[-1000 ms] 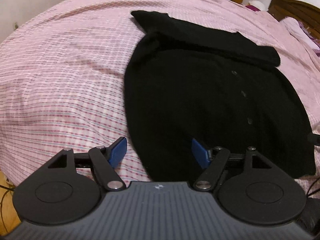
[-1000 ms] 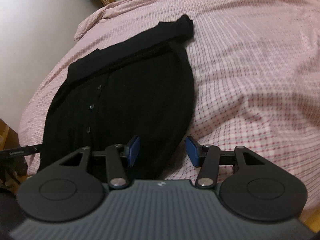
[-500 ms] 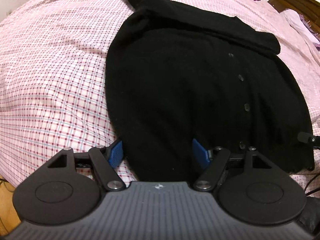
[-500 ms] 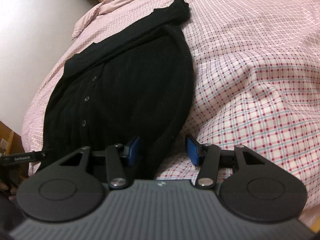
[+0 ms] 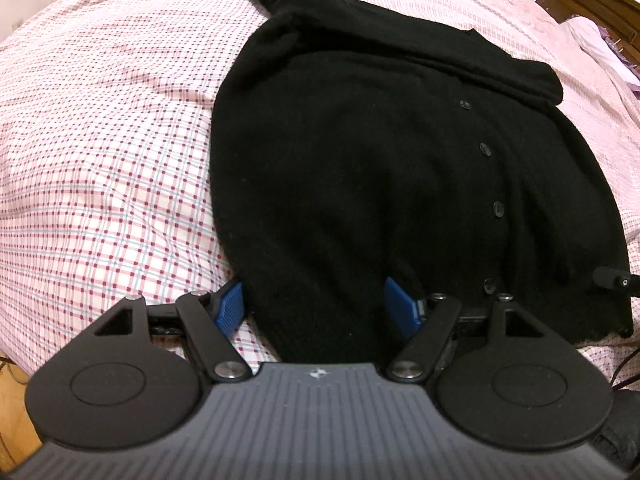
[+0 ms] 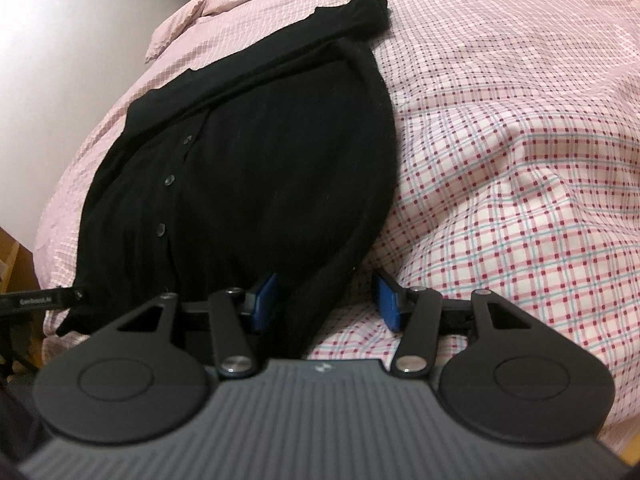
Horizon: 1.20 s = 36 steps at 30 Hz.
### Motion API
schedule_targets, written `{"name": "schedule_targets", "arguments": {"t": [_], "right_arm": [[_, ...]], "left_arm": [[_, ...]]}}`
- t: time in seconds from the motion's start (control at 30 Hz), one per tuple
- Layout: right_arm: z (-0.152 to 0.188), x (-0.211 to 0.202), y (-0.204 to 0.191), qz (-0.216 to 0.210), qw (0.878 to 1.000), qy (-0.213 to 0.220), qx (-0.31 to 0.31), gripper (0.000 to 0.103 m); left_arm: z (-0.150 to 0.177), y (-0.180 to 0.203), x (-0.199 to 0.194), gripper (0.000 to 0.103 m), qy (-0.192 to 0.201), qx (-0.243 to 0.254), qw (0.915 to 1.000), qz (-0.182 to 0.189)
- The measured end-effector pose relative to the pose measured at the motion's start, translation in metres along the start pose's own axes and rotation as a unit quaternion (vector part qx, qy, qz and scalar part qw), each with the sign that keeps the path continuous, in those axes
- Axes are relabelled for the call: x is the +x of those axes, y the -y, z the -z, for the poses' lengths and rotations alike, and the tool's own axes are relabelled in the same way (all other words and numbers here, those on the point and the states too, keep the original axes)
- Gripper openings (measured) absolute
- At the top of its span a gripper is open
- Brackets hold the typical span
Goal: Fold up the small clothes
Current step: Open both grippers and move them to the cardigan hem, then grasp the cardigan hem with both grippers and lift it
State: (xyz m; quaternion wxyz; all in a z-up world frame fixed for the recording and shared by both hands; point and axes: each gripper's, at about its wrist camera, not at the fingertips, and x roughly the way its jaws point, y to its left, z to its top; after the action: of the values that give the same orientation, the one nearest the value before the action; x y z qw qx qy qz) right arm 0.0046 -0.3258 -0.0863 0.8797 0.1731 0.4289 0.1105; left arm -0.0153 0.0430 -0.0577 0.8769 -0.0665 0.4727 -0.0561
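Pink checked bedsheet [image 5: 100, 168] with a black buttoned cardigan [image 5: 360, 160] spread flat; left gripper [image 5: 316, 308] and right gripper [image 6: 326, 300] both gape over its hem corners, nothing pinched.

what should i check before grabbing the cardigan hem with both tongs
1. Left tongs open, near hem corner between the pads: ok.
2. Right tongs open, straddling the cardigan's other near edge: ok.
3. Pads actually down on the cloth: cannot tell, the views do not show contact.
4. Cardigan lying flat on the bedspread, buttons up, sleeves folded across the top: ok.
5. Bedspread kept out of the grip: cannot tell, it lies between both sets of pads beside the hem.
6. Room on the bed to fold the hem upward: ok.
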Motion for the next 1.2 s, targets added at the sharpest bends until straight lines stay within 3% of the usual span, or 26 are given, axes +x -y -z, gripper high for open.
{"name": "schedule_targets", "arguments": {"t": [0.43, 0.53, 0.63, 0.73, 0.77, 0.83, 0.9, 1.0, 1.2], "right_arm": [[0.0, 0.008, -0.01, -0.003, 1.0, -0.003, -0.019, 0.06], [-0.002, 0.01, -0.011, -0.004, 1.0, -0.003, -0.023, 0.059], [-0.002, 0.013, -0.013, 0.003, 1.0, -0.002, -0.025, 0.048], [-0.001, 0.015, -0.01, 0.004, 1.0, 0.0, -0.017, 0.031], [0.0, 0.015, -0.008, 0.002, 1.0, 0.001, -0.014, 0.025], [0.001, 0.014, -0.005, -0.005, 1.0, 0.007, -0.008, 0.018], [0.002, 0.011, 0.0, -0.025, 1.0, 0.015, 0.004, 0.011], [-0.001, 0.005, 0.01, -0.071, 0.996, 0.028, 0.037, 0.009], [-0.014, -0.007, 0.017, -0.146, 0.985, 0.059, 0.069, 0.008]], "left_arm": [[0.004, 0.001, 0.0, 0.08, 0.001, 0.011, 0.9999, 0.005], [0.004, -0.004, -0.001, 0.08, 0.007, 0.003, 0.9997, 0.023], [0.006, -0.012, -0.001, 0.079, 0.011, -0.01, 0.9989, 0.043], [0.007, -0.013, -0.002, 0.079, 0.011, -0.006, 0.9988, 0.048], [0.007, -0.012, -0.002, 0.076, 0.01, -0.003, 0.9988, 0.047], [0.008, -0.012, -0.002, 0.058, 0.008, -0.002, 0.999, 0.044], [0.009, -0.017, 0.0, 0.032, 0.005, -0.016, 0.999, 0.042], [0.008, -0.034, -0.001, 0.019, 0.002, -0.062, 0.9953, 0.074], [0.004, -0.057, -0.006, 0.011, 0.01, -0.123, 0.9813, 0.148]]}}
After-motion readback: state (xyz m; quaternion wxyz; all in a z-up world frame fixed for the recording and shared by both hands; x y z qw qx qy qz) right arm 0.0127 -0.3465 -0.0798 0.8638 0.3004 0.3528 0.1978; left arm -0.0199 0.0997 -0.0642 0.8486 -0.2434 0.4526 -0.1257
